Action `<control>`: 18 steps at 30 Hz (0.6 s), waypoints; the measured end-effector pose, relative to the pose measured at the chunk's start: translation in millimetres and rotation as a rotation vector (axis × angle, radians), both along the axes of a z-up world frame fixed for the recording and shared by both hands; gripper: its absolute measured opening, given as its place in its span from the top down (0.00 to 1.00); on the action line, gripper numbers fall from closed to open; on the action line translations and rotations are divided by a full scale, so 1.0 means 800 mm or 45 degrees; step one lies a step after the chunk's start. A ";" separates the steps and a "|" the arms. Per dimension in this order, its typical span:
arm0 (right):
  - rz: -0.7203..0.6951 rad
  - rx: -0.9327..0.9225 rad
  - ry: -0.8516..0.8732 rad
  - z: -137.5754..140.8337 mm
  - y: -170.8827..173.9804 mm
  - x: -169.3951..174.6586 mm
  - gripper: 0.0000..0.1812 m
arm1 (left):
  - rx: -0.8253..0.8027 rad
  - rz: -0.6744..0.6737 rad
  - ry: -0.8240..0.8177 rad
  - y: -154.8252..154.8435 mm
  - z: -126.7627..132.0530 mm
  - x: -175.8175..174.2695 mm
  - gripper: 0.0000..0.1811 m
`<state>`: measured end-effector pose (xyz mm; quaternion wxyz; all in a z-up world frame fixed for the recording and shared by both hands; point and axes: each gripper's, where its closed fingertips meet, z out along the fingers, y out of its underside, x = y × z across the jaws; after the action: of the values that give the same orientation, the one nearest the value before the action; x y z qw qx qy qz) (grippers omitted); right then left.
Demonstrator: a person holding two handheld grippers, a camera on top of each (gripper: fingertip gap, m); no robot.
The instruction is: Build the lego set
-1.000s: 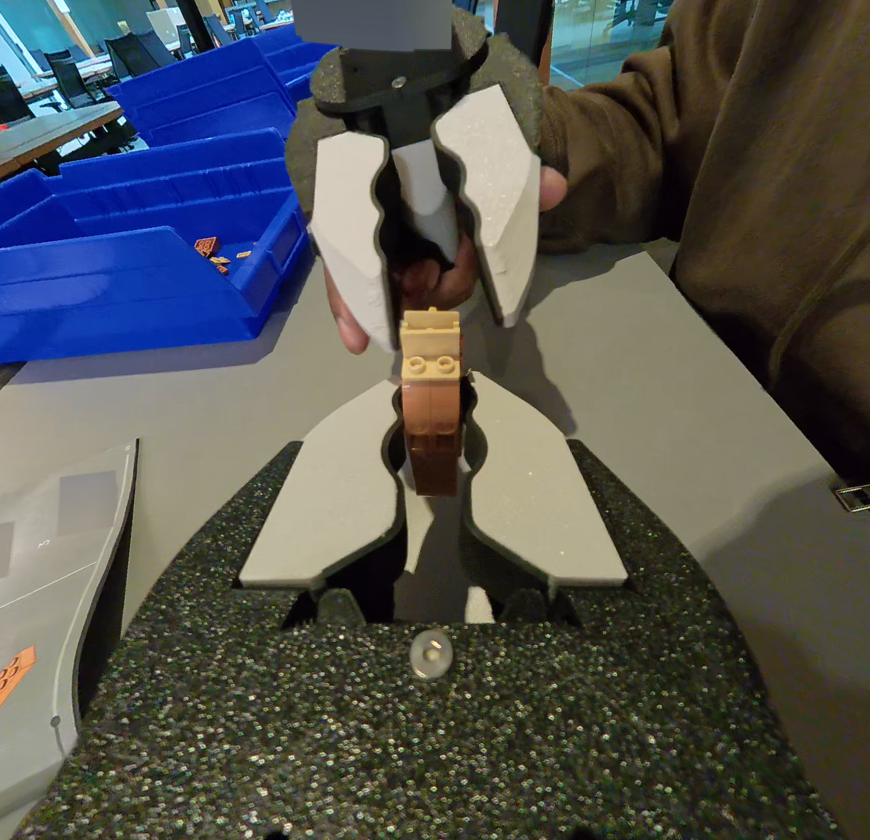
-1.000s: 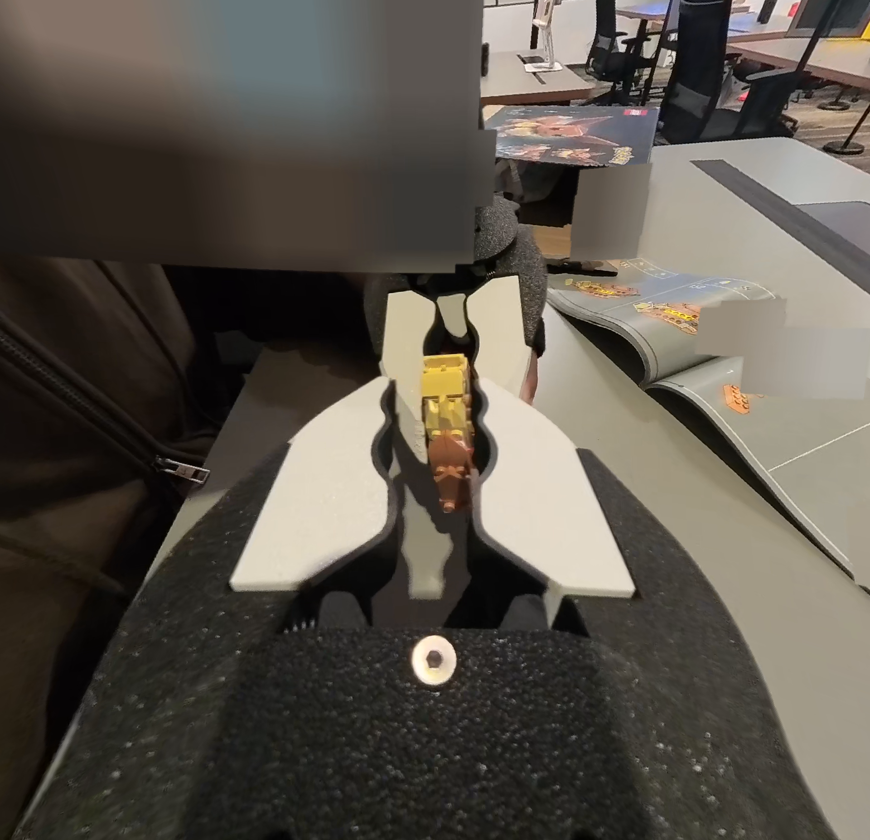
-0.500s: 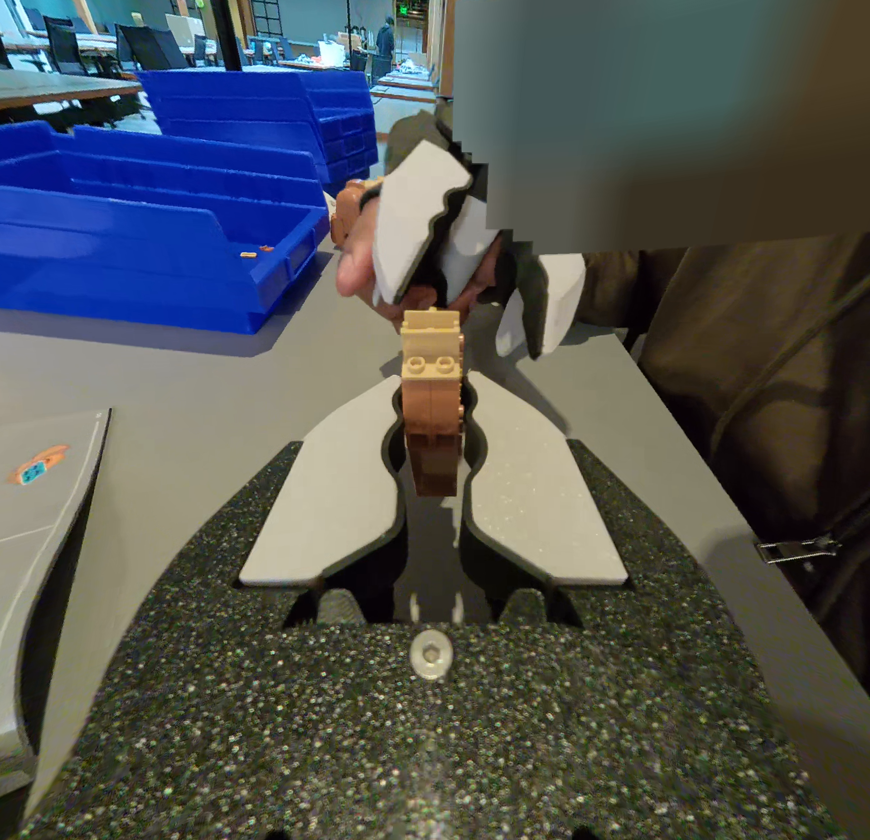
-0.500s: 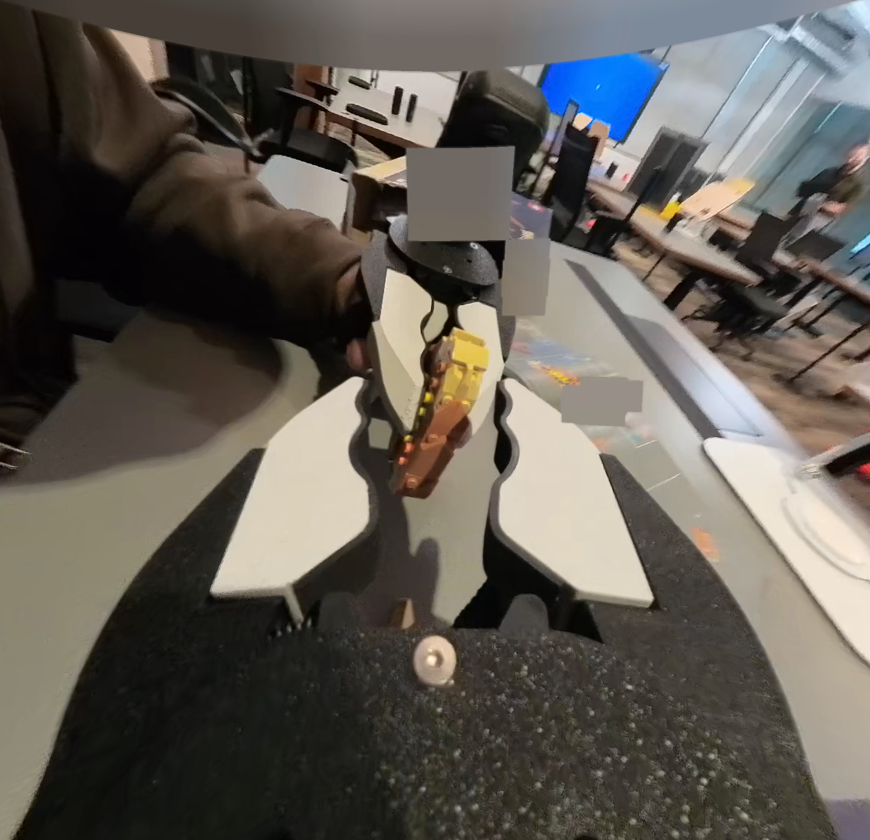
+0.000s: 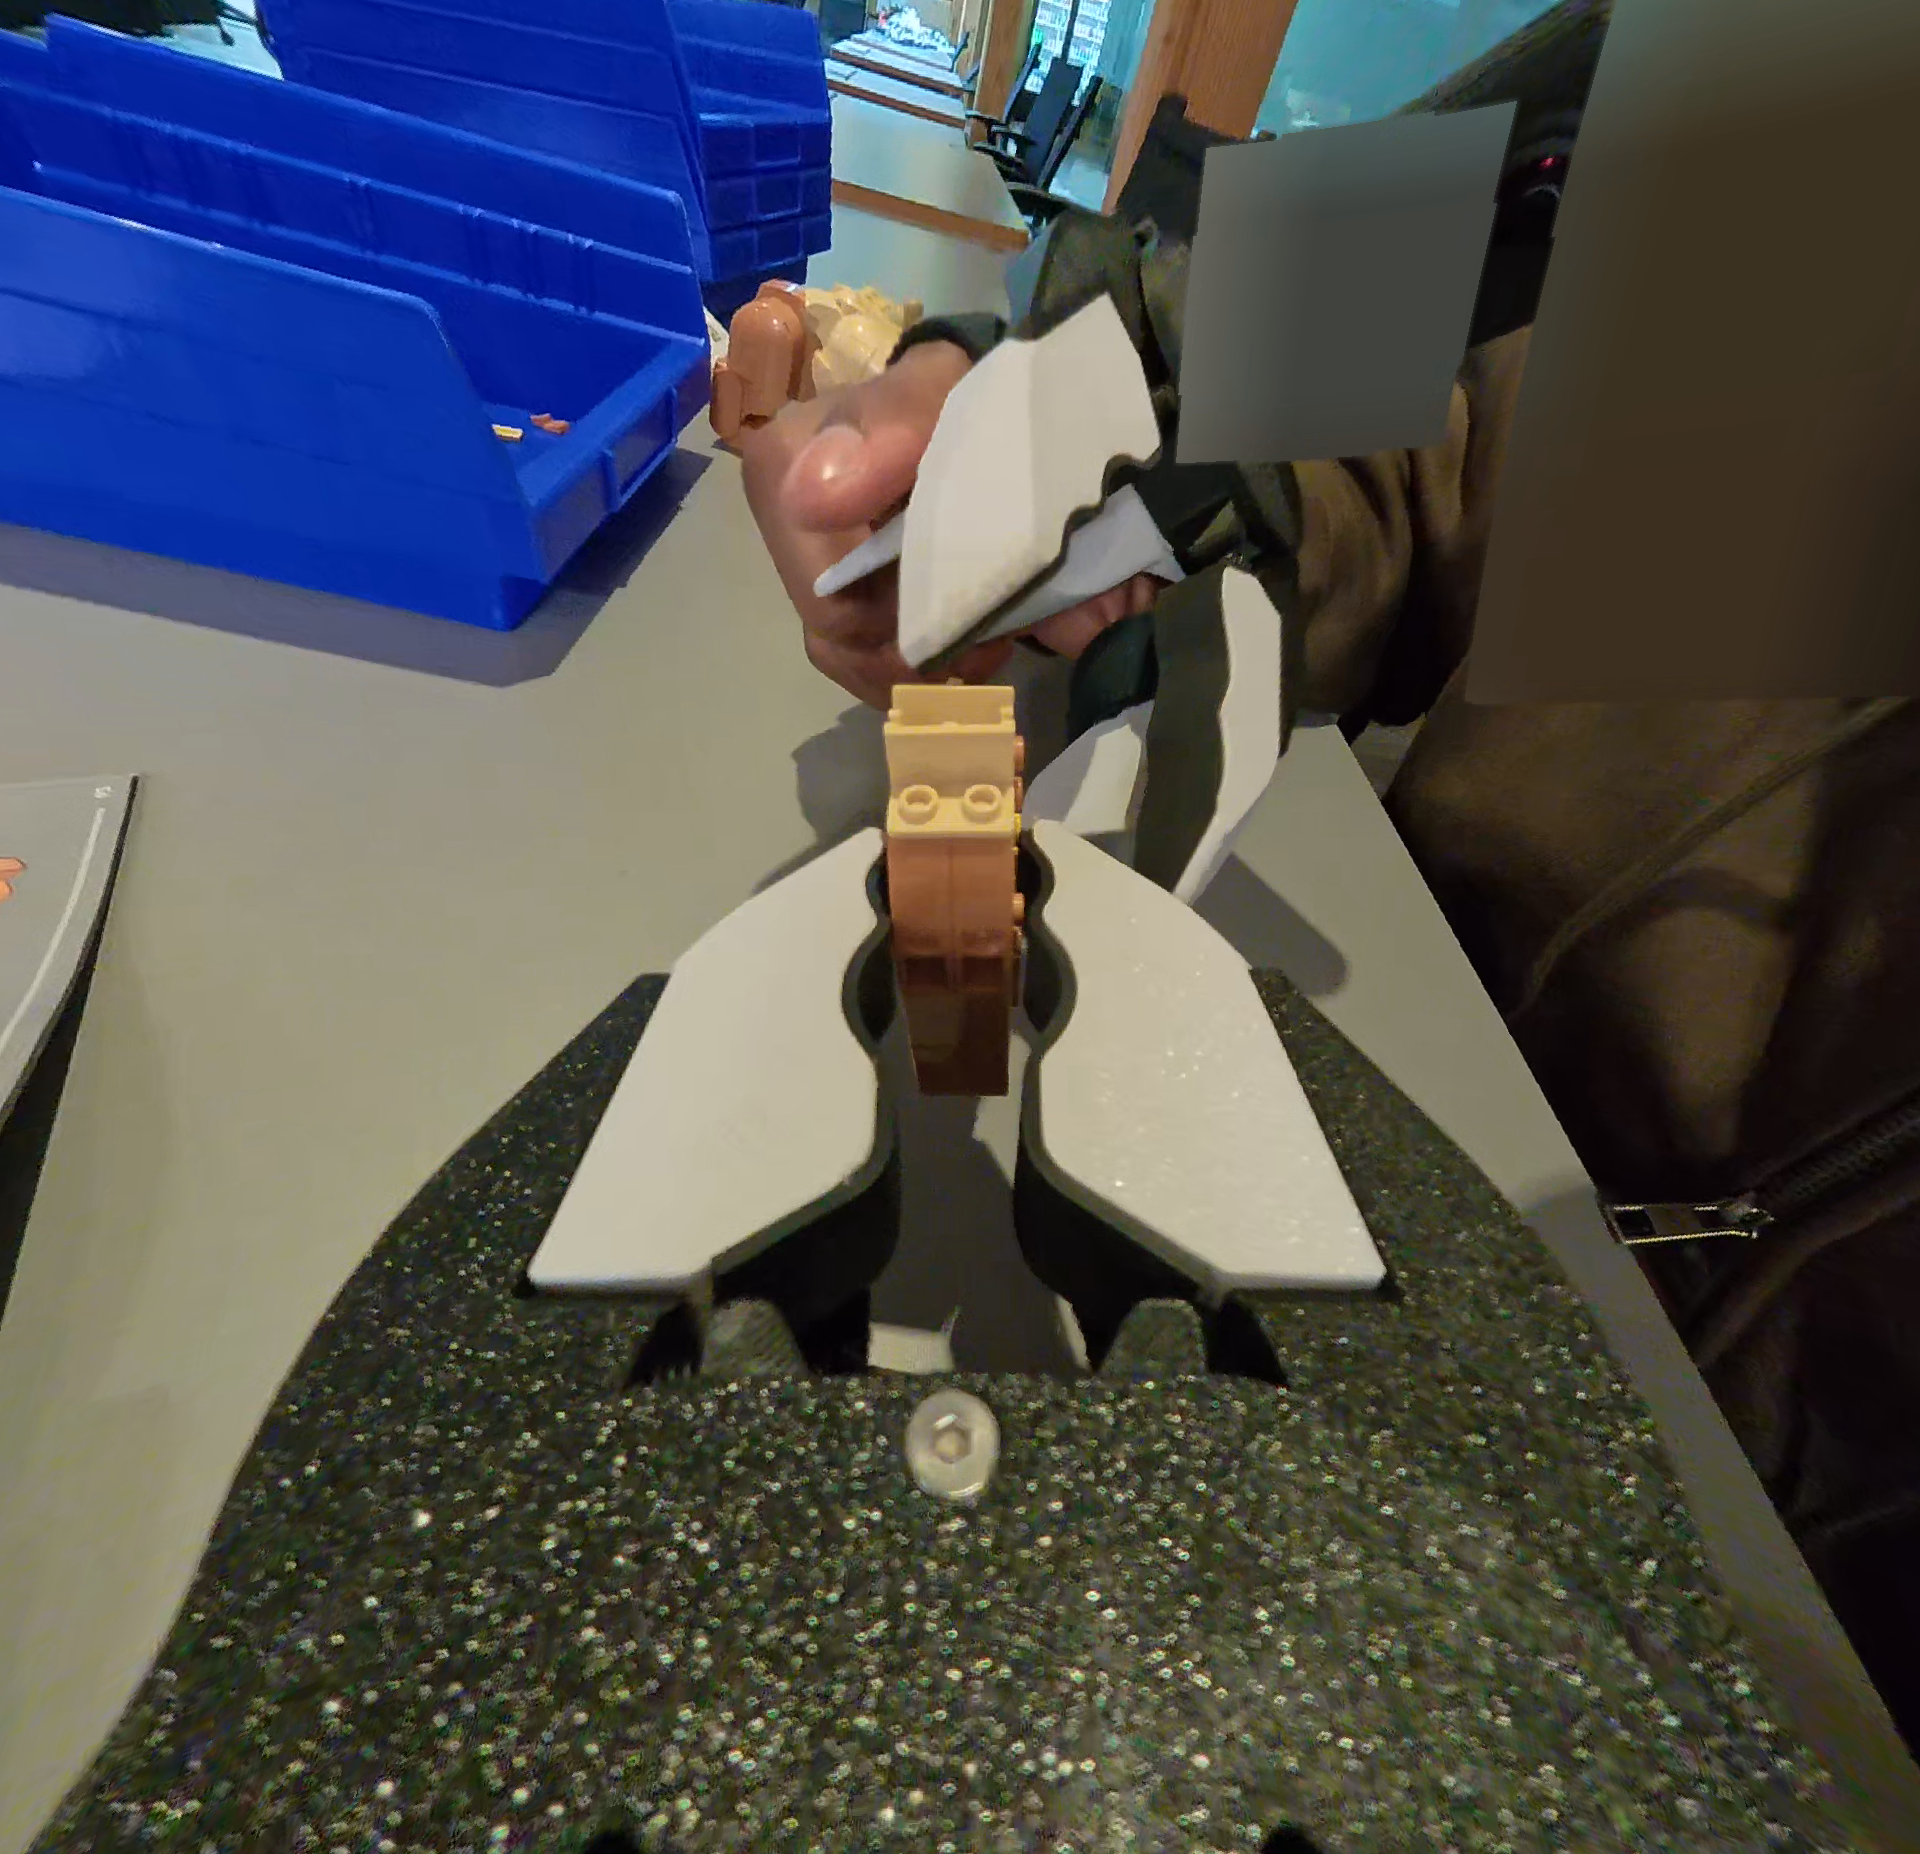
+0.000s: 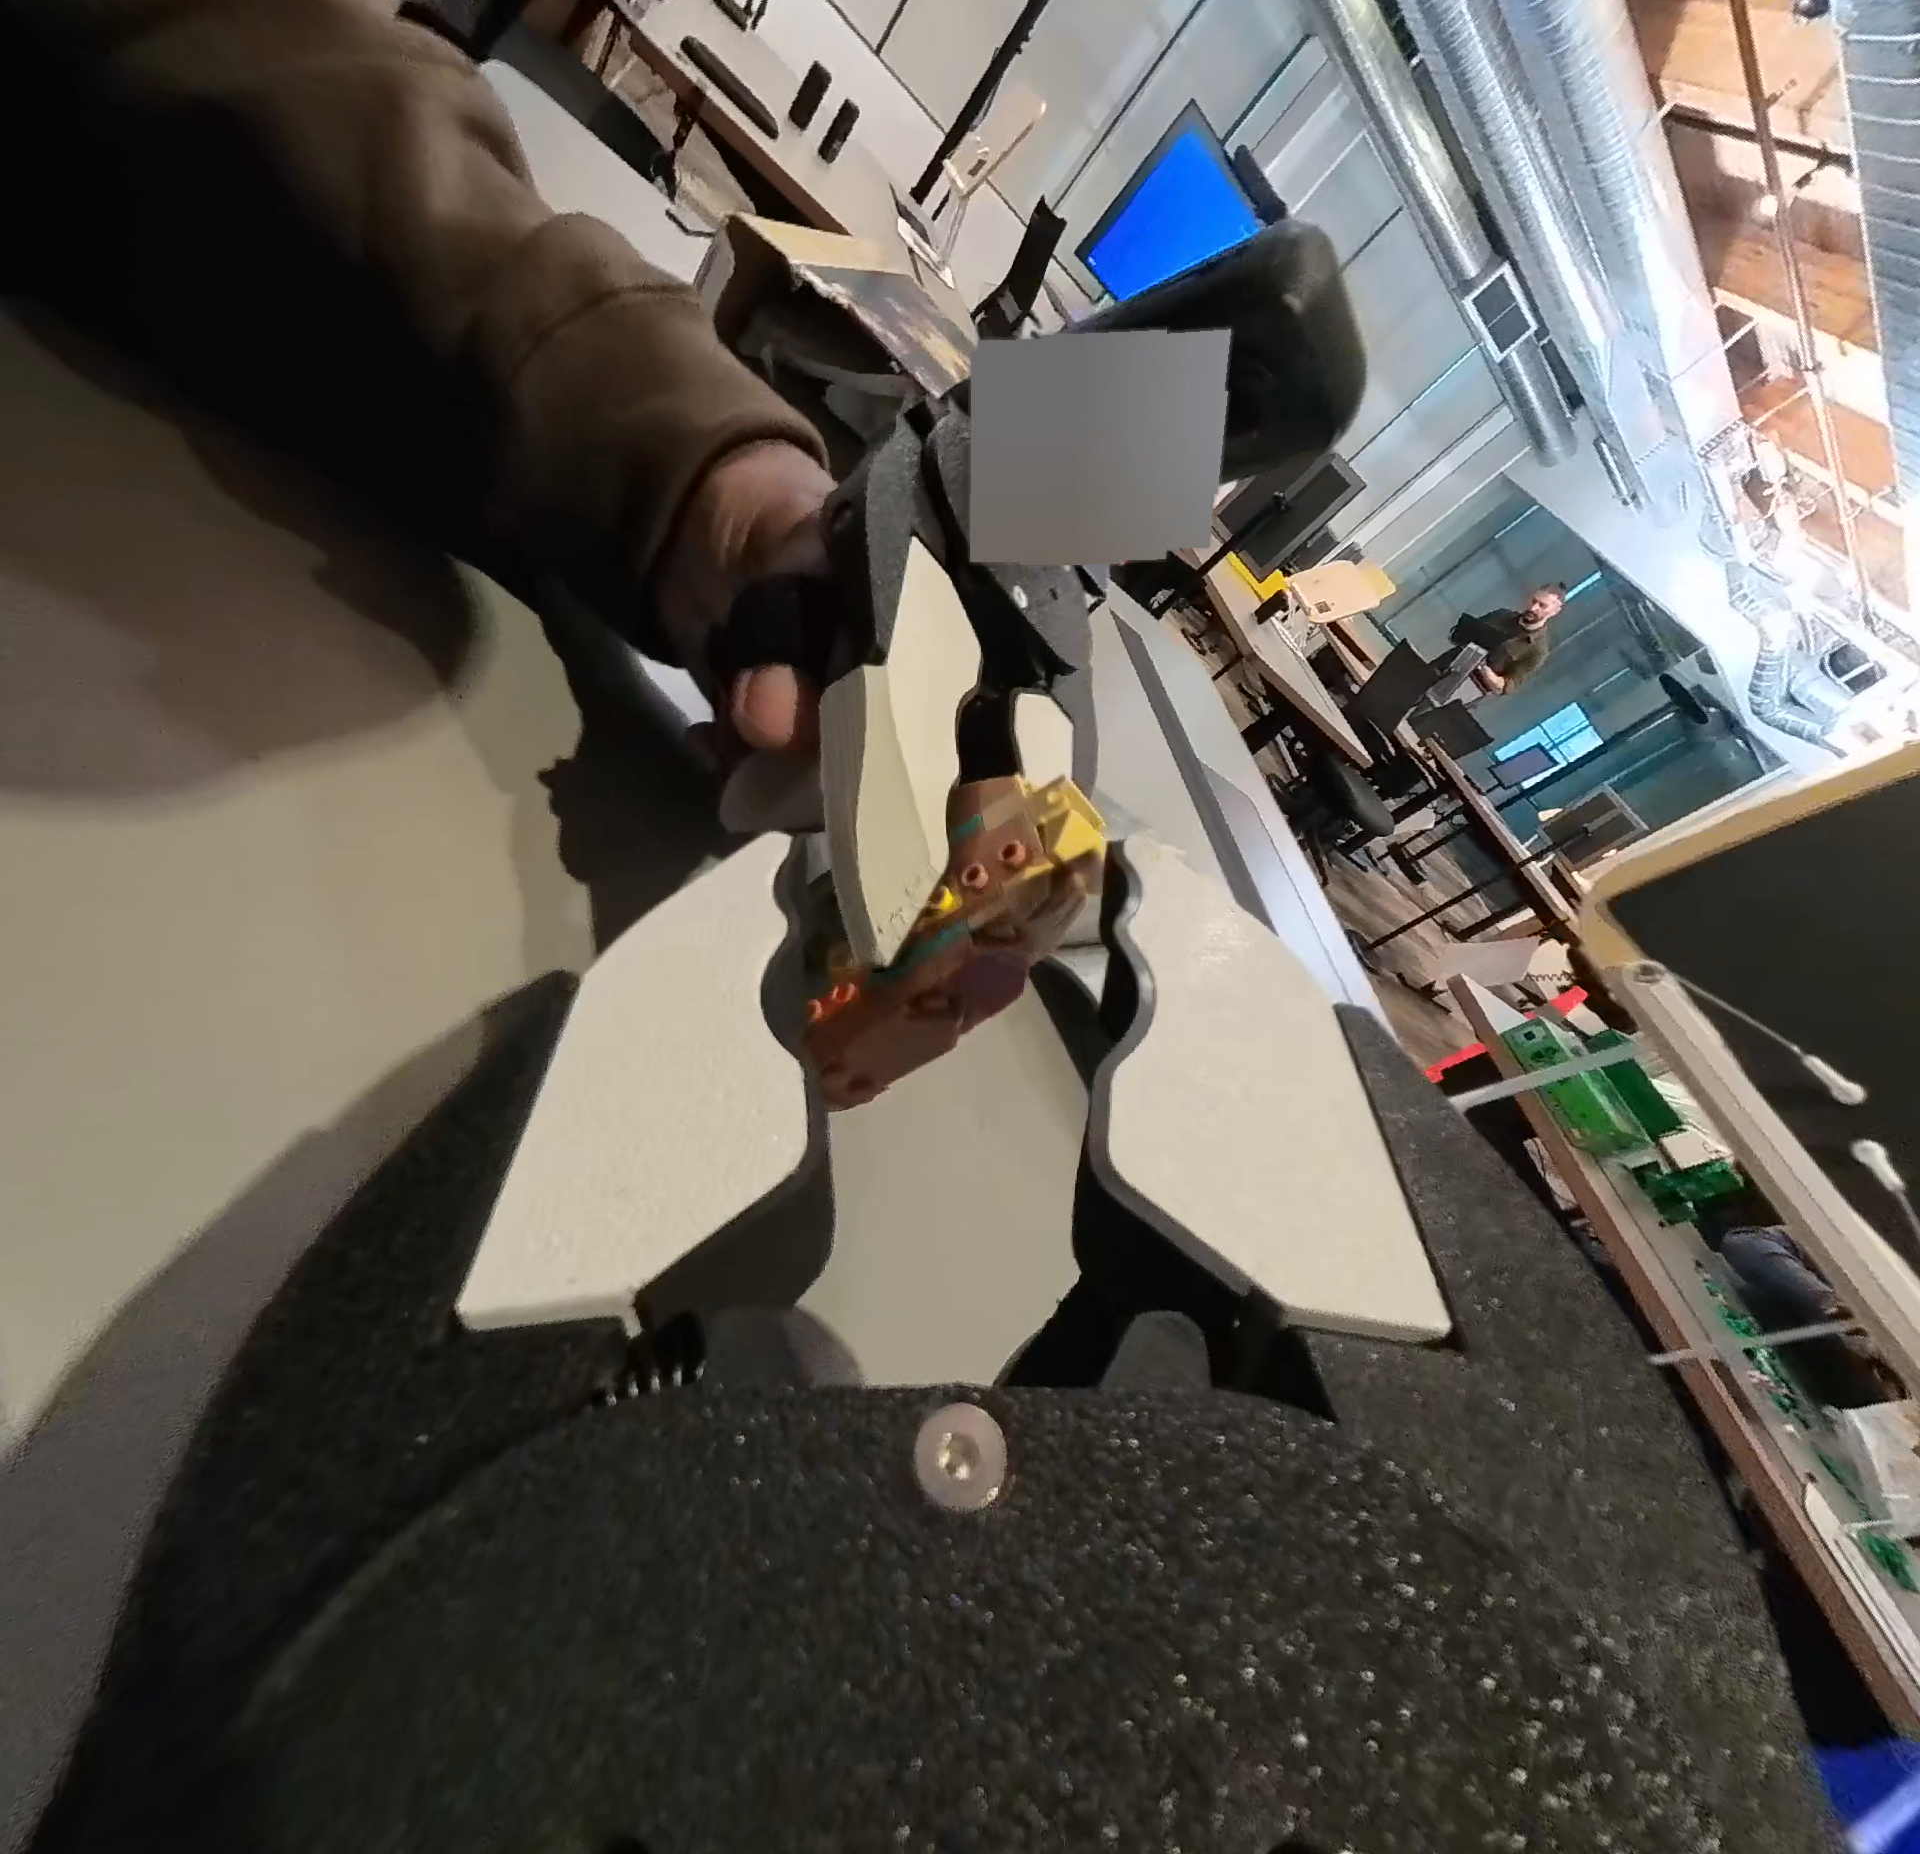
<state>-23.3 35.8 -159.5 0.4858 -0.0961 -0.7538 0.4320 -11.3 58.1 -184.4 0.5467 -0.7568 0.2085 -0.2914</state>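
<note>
The left gripper point(image 5: 954, 874) is clamped on the lego assembly point(image 5: 954, 900), a brown stack topped with tan bricks, held upright at frame centre of the left wrist view above the grey table point(image 5: 416, 869). The right gripper point(image 6: 951, 905) has its fingers spread apart; the assembly point(image 6: 935, 957) sits between them without clear contact on either side.

Containers: blue bins point(image 5: 343, 350) occupy the upper left of the left wrist view. The nearest bin holds a few small orange pieces point(image 5: 530, 424) on its floor near the front wall. The contents of the bins farther back are hidden by their walls.

View differences:
- The left wrist view alone shows the bins, a partly built brown and tan model point(image 5: 805, 350) on the table behind the person's right hand point(image 5: 842, 537), and the corner of an open booklet point(image 5: 52, 921) at the left edge.
- The right wrist view alone shows the assembly's studded side with orange and yellow studs, the person's left hand point(image 6: 764, 599) in a brown sleeve point(image 6: 468, 350), a blue screen point(image 6: 1174, 204) at upper centre, and a shelf of green parts point(image 6: 1621, 1108) at the right edge.
- The right wrist view is strongly tilted; the left wrist view is level.

Writing: the booklet page carries a small mark near its top corner, too small to read. Grey patches cover part of each far gripper.
</note>
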 end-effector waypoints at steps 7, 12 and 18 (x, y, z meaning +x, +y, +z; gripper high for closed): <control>-0.012 0.032 -0.003 -0.006 0.001 -0.002 0.73 | -0.034 -0.003 0.027 -0.001 -0.006 0.000 0.88; -0.020 0.054 0.017 -0.006 0.002 -0.003 0.73 | -0.032 0.000 0.023 0.000 -0.007 -0.001 0.88; -0.014 0.062 0.042 -0.004 0.002 -0.002 0.73 | -0.011 -0.004 0.033 -0.001 -0.005 -0.001 0.89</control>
<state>-24.6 37.4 -162.6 0.5027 -0.0813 -0.7554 0.4123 -11.8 57.4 -188.3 0.5403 -0.7624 0.2156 -0.2834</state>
